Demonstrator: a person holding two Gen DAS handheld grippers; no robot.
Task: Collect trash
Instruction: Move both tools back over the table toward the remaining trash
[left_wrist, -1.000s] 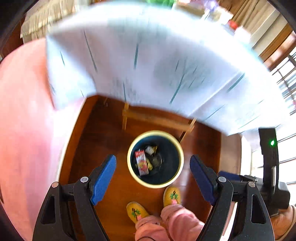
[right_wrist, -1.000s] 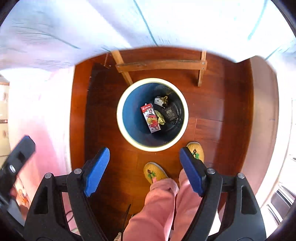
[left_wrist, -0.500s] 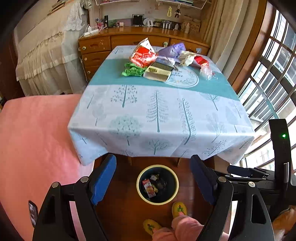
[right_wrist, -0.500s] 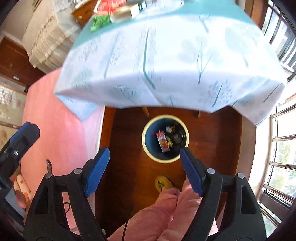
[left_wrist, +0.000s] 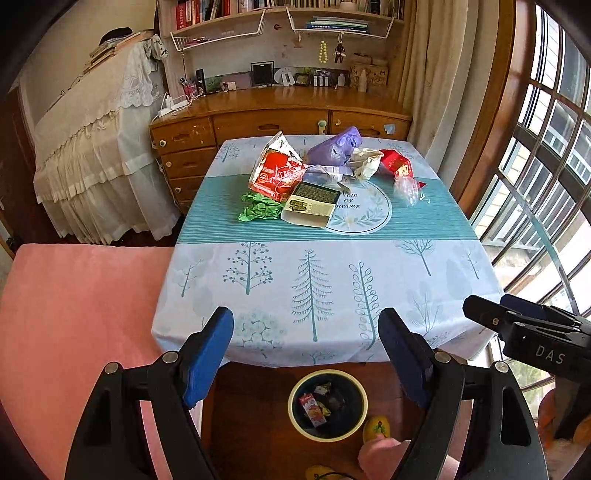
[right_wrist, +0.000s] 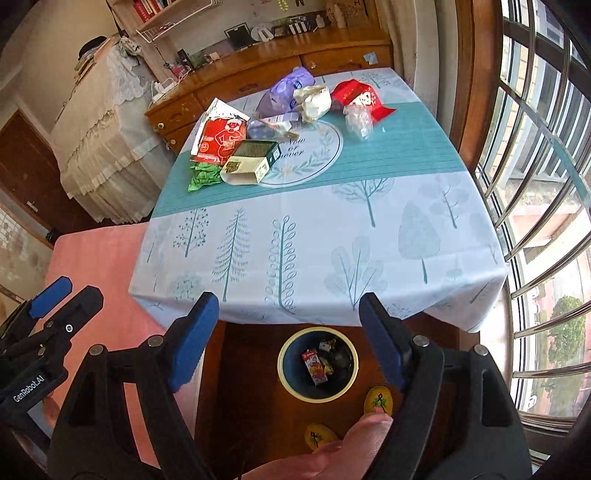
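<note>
Both claws up and level with me now. Ahead of them sits the square table (left_wrist: 321, 280) in its pale blue tree-print cloth, the biggest thing in view, and its hanging front edge is my first worry: it drapes right above the bin, so a careless sweep could catch the cloth and drag the whole heap.

Below and between the left claw's (left_wrist: 306, 347) blue pads, on the wood floor, is the round dark-blue bin with a cream rim (left_wrist: 328, 404), already holding a small red carton and scraps. Left claw wide, empty. Right claw (right_wrist: 288, 328) wide too, nothing in it.

The trash is far ahead of both claws, clustered at the table's far half: a glossy red foil snack bag (left_wrist: 277, 173), a soft purple plastic bag (left_wrist: 334, 149), a flat cream-and-black cardboard box (left_wrist: 310, 205), crumpled green wrapper (left_wrist: 258, 210), a small clear plastic wad (left_wrist: 406, 190).

Risks, I'd judge: the long reach, slick foil slipping from the pads, and light crumples dropping beside the bin near my slippered feet (right_wrist: 377, 398).
</note>
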